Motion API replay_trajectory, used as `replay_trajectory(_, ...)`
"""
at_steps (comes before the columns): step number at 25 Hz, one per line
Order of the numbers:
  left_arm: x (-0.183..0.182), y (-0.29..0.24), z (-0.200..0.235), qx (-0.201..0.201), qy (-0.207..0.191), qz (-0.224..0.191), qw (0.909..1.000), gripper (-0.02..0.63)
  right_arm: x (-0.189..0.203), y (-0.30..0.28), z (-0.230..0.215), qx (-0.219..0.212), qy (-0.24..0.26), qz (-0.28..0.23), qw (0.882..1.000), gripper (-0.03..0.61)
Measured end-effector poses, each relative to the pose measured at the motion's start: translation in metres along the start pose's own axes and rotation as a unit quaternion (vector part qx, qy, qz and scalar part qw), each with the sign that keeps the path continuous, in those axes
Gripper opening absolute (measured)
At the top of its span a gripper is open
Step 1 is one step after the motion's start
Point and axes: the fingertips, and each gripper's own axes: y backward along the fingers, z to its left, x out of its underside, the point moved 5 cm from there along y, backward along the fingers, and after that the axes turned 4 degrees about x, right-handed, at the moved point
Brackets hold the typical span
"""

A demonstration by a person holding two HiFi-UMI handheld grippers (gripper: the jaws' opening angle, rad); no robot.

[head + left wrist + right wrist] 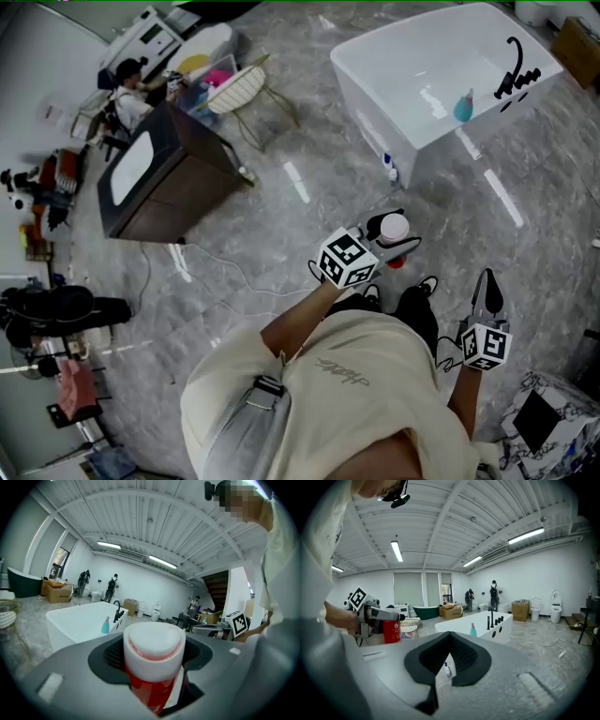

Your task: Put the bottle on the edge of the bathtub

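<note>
A red bottle with a white cap (pixel 395 227) stands upright in my left gripper (pixel 386 241), which is shut on it in front of the person's chest. In the left gripper view the bottle (pixel 153 644) fills the jaws of the left gripper (pixel 152 667). The white bathtub (pixel 441 70) stands ahead to the right, apart from both grippers, with a black faucet (pixel 517 75) on its far rim. My right gripper (pixel 488 289) hangs low at the right, shut and holding nothing. The right gripper (pixel 449 638) shows its jaws pressed together, with the bathtub (pixel 480 626) beyond.
A teal bottle (pixel 463 106) stands on the tub's rim near the faucet. A small white bottle (pixel 390 170) sits on the floor beside the tub. A dark cabinet (pixel 164 178) and a wire chair (pixel 239 89) stand to the left. A cable (pixel 234 272) lies on the marble floor.
</note>
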Motion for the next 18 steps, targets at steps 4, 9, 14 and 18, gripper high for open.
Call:
replay_trajectory(4, -0.009, -0.025, 0.003, -0.01, 0.0, 0.002, 1.0, 0.304, -0.007, -0.023, -0.024, -0.02, -0.003, -0.006, 1.0, 0.002)
replay_trajectory(9, -0.034, -0.067, 0.013, -0.026, -0.007, -0.046, 0.9986, 0.302, -0.028, -0.055, -0.061, -0.049, 0.011, -0.019, 0.999, 0.002)
replay_trajectory(14, -0.065, -0.11, 0.026, -0.052, -0.019, -0.071, 0.9959, 0.301, -0.049, -0.081, -0.104, -0.064, 0.017, -0.028, 0.997, 0.002)
replay_trajectory(18, -0.075, -0.133, 0.033, -0.071, -0.014, -0.077, 0.9945, 0.301, -0.049, -0.092, -0.133, -0.075, 0.016, -0.021, 0.997, 0.002)
